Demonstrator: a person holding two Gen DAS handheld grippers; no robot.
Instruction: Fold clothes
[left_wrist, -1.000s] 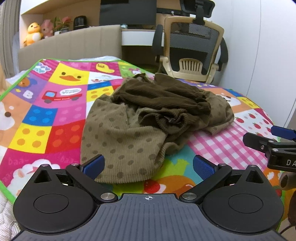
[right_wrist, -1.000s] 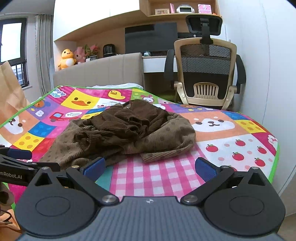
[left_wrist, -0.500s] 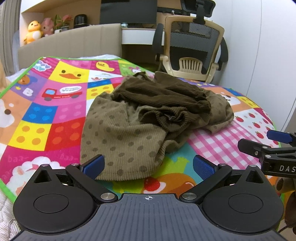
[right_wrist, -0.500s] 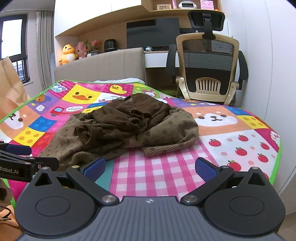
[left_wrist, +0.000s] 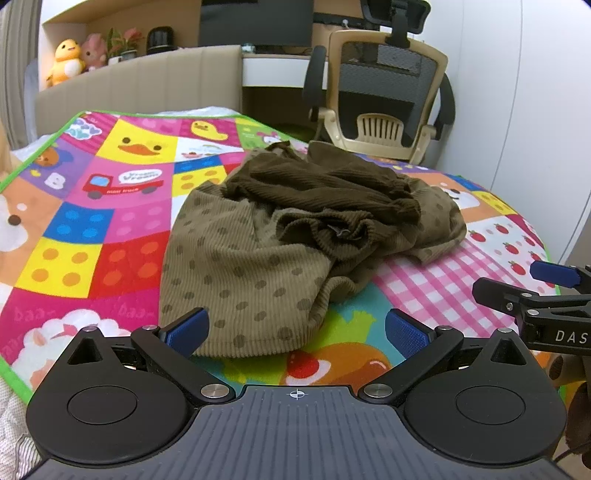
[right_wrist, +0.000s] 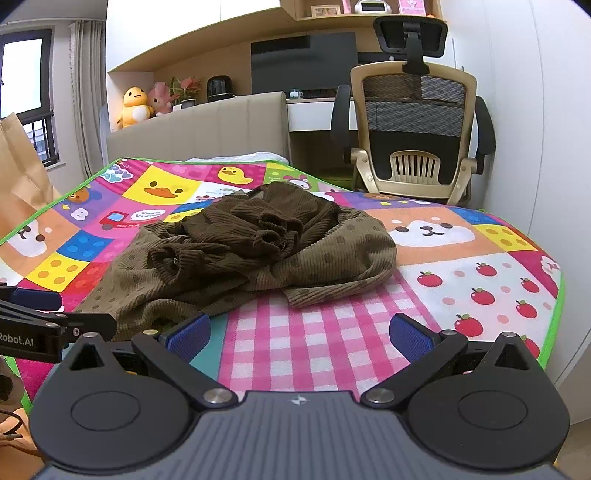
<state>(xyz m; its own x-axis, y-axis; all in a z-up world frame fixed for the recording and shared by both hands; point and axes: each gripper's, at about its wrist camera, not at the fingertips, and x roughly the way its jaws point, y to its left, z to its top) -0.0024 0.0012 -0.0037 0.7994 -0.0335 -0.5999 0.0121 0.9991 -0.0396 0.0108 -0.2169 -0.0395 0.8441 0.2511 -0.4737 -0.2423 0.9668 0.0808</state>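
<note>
A crumpled brown corduroy garment (left_wrist: 295, 236) with a lighter dotted part and darker plain sleeves lies in a heap on the colourful cartoon mat (left_wrist: 92, 229). It also shows in the right wrist view (right_wrist: 258, 254). My left gripper (left_wrist: 295, 328) is open and empty, its fingers at the garment's near hem. My right gripper (right_wrist: 299, 334) is open and empty, low over the pink checked patch just right of the garment's near edge. The right gripper shows at the right of the left wrist view (left_wrist: 532, 291), and the left gripper at the left of the right wrist view (right_wrist: 55, 325).
The mat (right_wrist: 480, 258) covers a bed with a beige headboard (right_wrist: 195, 129). An office chair (right_wrist: 413, 133) and desk stand behind. Plush toys (right_wrist: 135, 105) sit on the ledge. A brown paper bag (right_wrist: 18, 173) stands at the left. The mat's green edge (right_wrist: 554, 317) is close at right.
Both grippers have moved forward and lower toward the garment. Both stay open. The garment has not moved.
</note>
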